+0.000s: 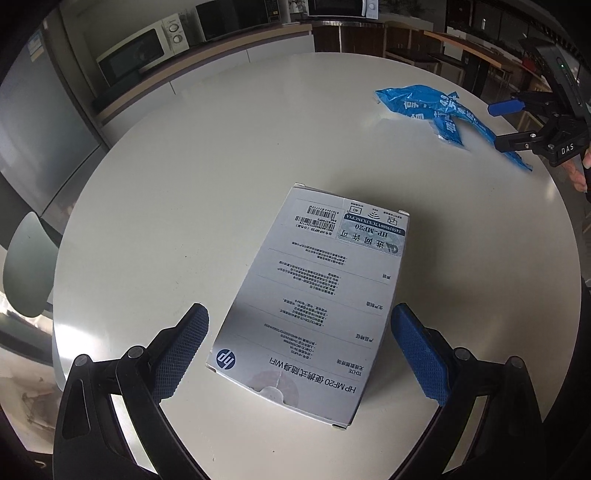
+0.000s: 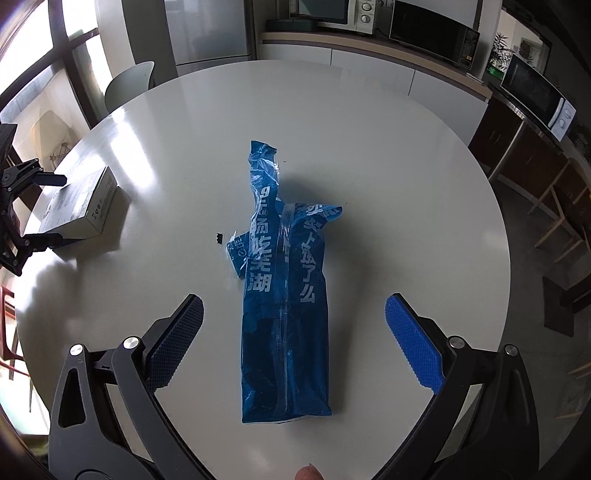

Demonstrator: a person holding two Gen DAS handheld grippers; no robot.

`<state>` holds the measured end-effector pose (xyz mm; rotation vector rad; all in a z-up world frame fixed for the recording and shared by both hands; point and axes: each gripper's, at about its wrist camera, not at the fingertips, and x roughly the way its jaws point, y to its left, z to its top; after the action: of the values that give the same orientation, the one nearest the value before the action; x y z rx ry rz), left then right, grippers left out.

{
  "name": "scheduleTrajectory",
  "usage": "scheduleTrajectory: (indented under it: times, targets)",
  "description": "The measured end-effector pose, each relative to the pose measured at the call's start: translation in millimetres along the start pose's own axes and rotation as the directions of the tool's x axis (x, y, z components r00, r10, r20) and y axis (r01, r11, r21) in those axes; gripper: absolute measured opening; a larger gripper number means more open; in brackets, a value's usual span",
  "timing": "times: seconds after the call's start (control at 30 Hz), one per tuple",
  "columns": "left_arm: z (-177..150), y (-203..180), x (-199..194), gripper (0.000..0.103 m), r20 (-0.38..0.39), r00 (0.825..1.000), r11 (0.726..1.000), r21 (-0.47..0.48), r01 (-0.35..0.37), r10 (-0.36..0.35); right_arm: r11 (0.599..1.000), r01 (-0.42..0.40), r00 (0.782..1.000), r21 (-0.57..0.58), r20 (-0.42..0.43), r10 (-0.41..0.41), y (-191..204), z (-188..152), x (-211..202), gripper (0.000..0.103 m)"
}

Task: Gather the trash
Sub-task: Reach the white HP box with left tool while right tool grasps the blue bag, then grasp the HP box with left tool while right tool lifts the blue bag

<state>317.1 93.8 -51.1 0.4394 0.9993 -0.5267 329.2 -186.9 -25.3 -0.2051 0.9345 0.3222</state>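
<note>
My left hand-held gripper [image 1: 299, 347] is wide open, holding nothing. Its blue pads [image 1: 419, 350] sit either side of the near end of the white HP box [image 1: 314, 295], w/ a gap on both sides, not touching. Box lies flat on the round white worktop [image 1: 166, 184], printed face up, flap closed, so can't tell what's inside.

My right hand-held gripper [image 2: 293, 339] is also wide open & empty. It sits over the near part of the blue plastic wrapper [image 2: 286, 295], fingers [image 2: 412, 341] well clear on each side. Wrapper lies flat on the worktop [image 2: 406, 184], lengthwise away from me, crumpled & twisted at the far end, white lettering on it. Looks flattened; contents, if any, not visible. A tiny dark scrap [image 2: 220, 238] lies just left of the wrapper.

Box [image 2: 79, 201] & wrapper [image 1: 443, 110] are well apart on the worktop, box to the left side, wrapper to the right.

Farther off: a pale chair [image 2: 129, 83] beyond the worktop edge, then a counter [image 2: 369, 44] w/ several microwaves [image 2: 432, 31] along the wall, fridge [image 2: 210, 29] at left.
</note>
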Motion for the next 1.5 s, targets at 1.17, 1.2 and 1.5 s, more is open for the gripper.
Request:
scheduleTrajectory:
  times: [1.17,1.2,1.5]
  targets:
    - [-3.1,-9.7,2.0,0.075,-0.061,0.991,0.928,-0.349,-0.130,0.116,0.999,-0.038,0.999,0.008,0.035,0.038,2.8,-0.8,2.0,0.006]
    - [-3.5,-9.8,-0.6,0.075,-0.063,0.991,0.918,-0.371,-0.137,0.122,0.999,-0.040,0.998,0.013,0.040,0.040,2.8,-1.1,0.3,0.006]
    - [-15.1,-18.8,-24.0,0.075,-0.035,0.984,0.859,-0.483,-0.170,0.175,0.997,-0.065,0.994,0.035,0.091,0.062,5.8,-7.5,-18.9,0.006]
